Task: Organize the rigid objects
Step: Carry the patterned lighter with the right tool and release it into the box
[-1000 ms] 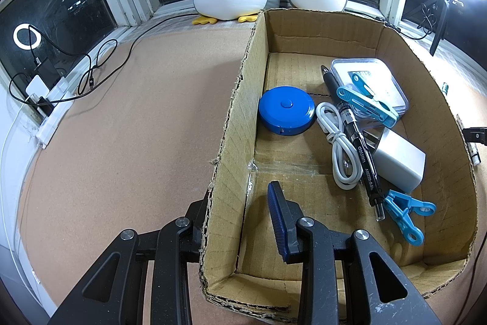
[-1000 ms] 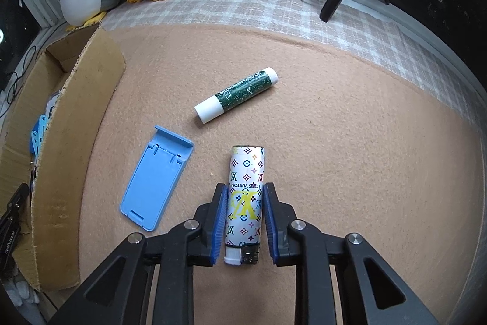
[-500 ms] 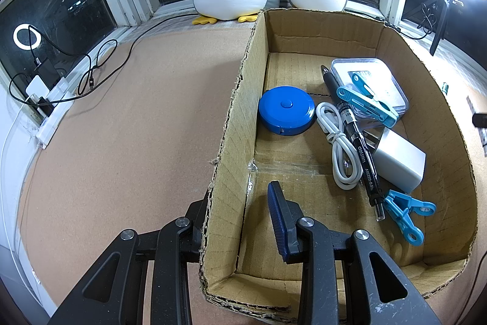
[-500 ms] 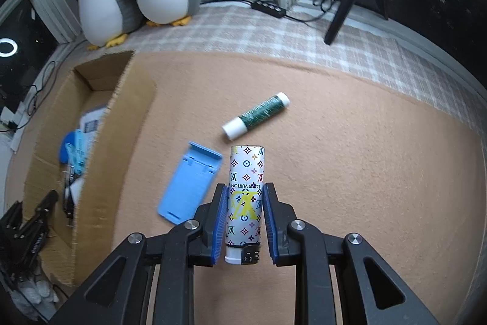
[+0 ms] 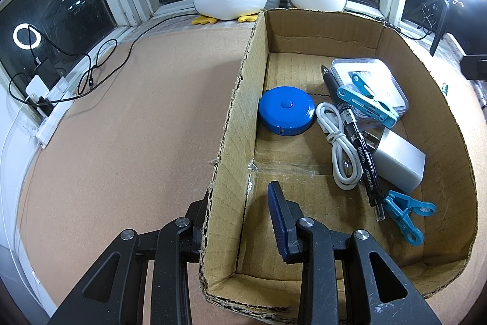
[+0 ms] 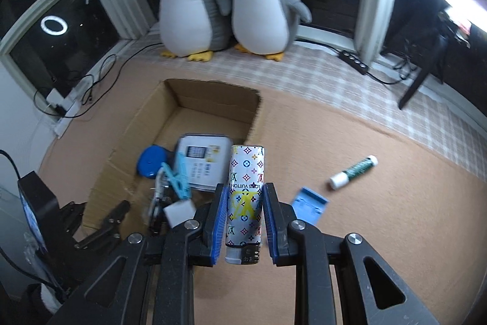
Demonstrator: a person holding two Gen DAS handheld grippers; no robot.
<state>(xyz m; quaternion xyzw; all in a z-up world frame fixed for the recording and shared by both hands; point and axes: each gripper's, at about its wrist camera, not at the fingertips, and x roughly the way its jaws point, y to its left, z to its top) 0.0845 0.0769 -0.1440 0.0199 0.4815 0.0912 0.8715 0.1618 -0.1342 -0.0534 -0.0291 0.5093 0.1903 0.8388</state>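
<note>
My right gripper [image 6: 245, 218] is shut on a white lighter [image 6: 246, 197] with a colourful monogram print and holds it in the air above the right wall of the cardboard box [image 6: 213, 99]. My left gripper [image 5: 240, 221] straddles the box's left wall [image 5: 234, 124], one finger outside and one inside, gripping the cardboard. Inside the box lie a blue tape measure [image 5: 286, 110], a white cable [image 5: 341, 148], a black pen [image 5: 356, 139], a white charger [image 5: 398, 162], blue clips [image 5: 404, 212] and a clear case [image 5: 368, 81]. A green glue stick [image 6: 353, 172] and a blue phone stand [image 6: 310, 204] lie on the mat.
Two plush penguins [image 6: 225, 8] stand on the window sill behind the box. Cables and a power strip [image 5: 51, 108] lie at the left edge of the brown mat [image 5: 121, 142]. A black tripod leg [image 6: 417, 81] stands at the right.
My right gripper has lifted the lighter off the mat and swung left towards the box. The left gripper has held still on the box wall.
</note>
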